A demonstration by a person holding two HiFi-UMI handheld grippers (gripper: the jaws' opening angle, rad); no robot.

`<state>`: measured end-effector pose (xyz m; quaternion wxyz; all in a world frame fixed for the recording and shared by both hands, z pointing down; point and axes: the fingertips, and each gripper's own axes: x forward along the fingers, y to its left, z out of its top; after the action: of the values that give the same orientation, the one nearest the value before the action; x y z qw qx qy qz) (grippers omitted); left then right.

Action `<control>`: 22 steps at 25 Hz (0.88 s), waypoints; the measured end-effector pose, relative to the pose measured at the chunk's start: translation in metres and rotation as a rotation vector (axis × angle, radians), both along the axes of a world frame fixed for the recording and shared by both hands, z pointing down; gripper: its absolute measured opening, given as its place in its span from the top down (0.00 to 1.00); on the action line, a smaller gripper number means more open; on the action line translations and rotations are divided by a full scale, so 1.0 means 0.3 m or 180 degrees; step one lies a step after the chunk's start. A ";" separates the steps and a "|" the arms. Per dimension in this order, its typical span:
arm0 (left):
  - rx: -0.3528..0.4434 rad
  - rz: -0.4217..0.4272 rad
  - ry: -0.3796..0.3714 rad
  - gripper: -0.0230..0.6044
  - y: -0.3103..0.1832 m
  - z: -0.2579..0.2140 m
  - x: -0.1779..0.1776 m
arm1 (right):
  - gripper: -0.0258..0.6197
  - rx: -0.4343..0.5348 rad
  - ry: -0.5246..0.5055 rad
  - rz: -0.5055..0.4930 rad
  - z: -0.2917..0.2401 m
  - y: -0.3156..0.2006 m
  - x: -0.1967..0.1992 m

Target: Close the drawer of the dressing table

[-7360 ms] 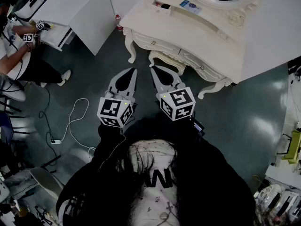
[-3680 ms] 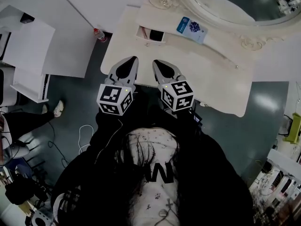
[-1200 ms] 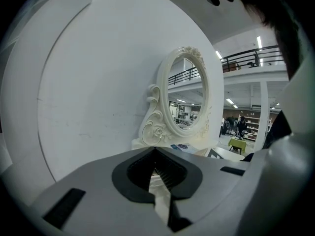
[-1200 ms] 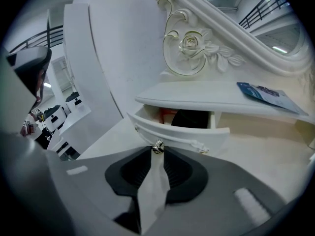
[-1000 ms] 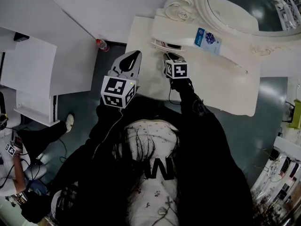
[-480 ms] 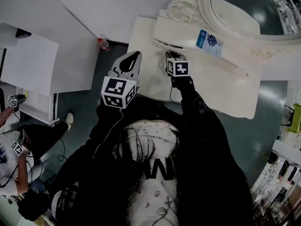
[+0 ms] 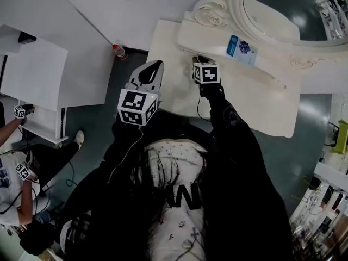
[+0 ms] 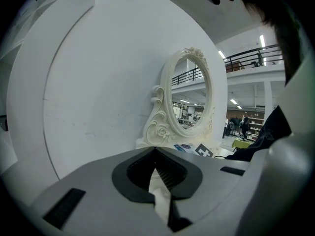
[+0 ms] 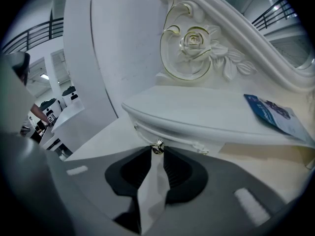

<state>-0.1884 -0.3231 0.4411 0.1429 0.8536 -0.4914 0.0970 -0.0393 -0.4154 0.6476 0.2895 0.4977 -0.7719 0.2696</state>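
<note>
Cream dressing table worktop [image 7: 261, 97], oval mirror [image 7: 272, 10] at its back. Right arm in a black sleeve [image 7: 228, 124] is stretched forward over the worktop. Right claw [image 9: 157, 154] is at the small drawer [image 9: 182, 139] in the raised shelf under the mirror's carved scroll. Drawer front looks about flush under the shelf lip. Left arm is bent and held nearer the body. Left claw [image 8: 155, 150] hovers over the worktop's left edge, tips together, nothing in it. Right claw is pinched narrow on the drawer knob [image 9: 157, 147]. Blue card [image 7: 240, 48] lies on the shelf top.
</note>
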 end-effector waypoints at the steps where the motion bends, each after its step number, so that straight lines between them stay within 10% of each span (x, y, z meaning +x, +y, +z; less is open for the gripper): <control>1: -0.0005 0.0004 0.0006 0.96 0.001 0.001 0.002 | 0.82 0.0001 0.0005 0.0018 -0.002 -0.005 0.002; 22: -0.0105 -0.0054 0.0041 0.96 0.056 0.021 0.074 | 0.82 -0.0241 -0.0247 -0.0002 -0.026 0.007 0.012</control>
<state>-0.1660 -0.3063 0.4476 0.1610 0.8475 -0.4961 0.0984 -0.0357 -0.4134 0.6397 0.2780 0.4753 -0.7719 0.3176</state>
